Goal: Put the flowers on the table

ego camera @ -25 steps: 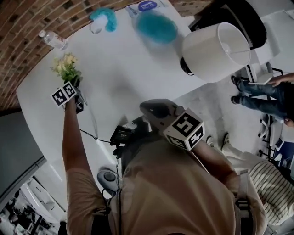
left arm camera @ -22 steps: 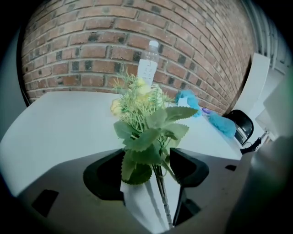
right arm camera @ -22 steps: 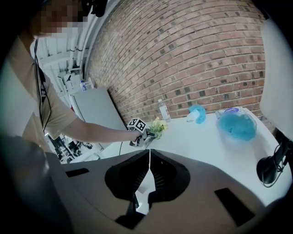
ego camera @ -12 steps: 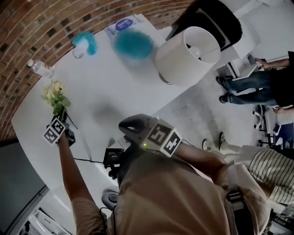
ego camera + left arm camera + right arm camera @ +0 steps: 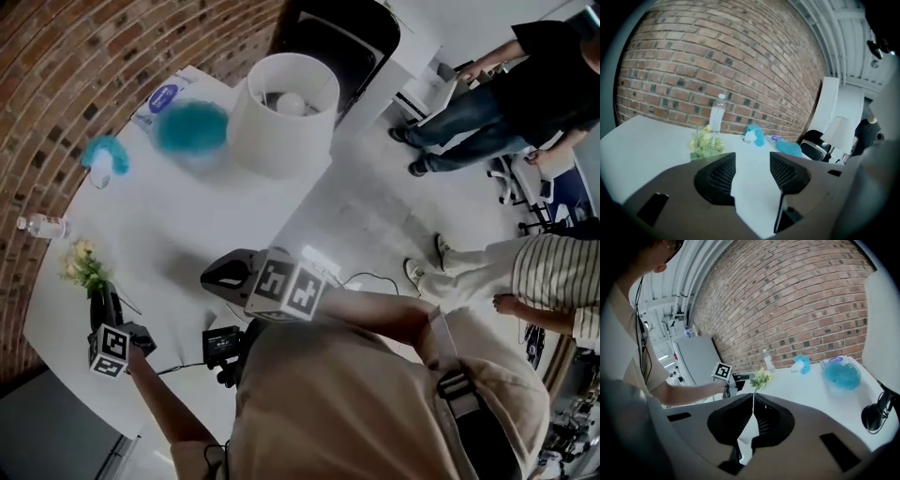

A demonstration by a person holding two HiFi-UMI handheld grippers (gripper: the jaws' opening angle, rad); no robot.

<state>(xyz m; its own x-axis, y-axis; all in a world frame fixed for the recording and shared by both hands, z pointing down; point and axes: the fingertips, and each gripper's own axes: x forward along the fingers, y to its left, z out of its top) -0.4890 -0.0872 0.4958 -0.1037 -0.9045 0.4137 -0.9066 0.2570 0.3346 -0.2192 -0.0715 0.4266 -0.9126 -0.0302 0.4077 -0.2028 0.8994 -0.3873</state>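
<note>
A small bunch of pale yellow flowers point(image 5: 81, 266) with green leaves lies on the white table point(image 5: 178, 234) near its left end. My left gripper point(image 5: 103, 306) sits just behind the stems, apart from them. In the left gripper view the flowers point(image 5: 706, 143) lie beyond the left jaw; the left gripper point(image 5: 752, 159) has its jaws closing with nothing between them. My right gripper point(image 5: 221, 277) hovers over the table's near edge. In the right gripper view it point(image 5: 752, 397) is shut and empty, with the flowers point(image 5: 761, 378) far ahead.
A water bottle point(image 5: 42, 226) stands near the brick wall. Two teal fluffy items point(image 5: 190, 128) point(image 5: 103, 155) and a white lampshade point(image 5: 281, 112) occupy the table's far end. A black chair point(image 5: 333, 42) and people point(image 5: 497, 75) are at the right.
The left gripper has drawn back from the flowers, which now lie on the table outside its jaws. The head view has swung to the right.
</note>
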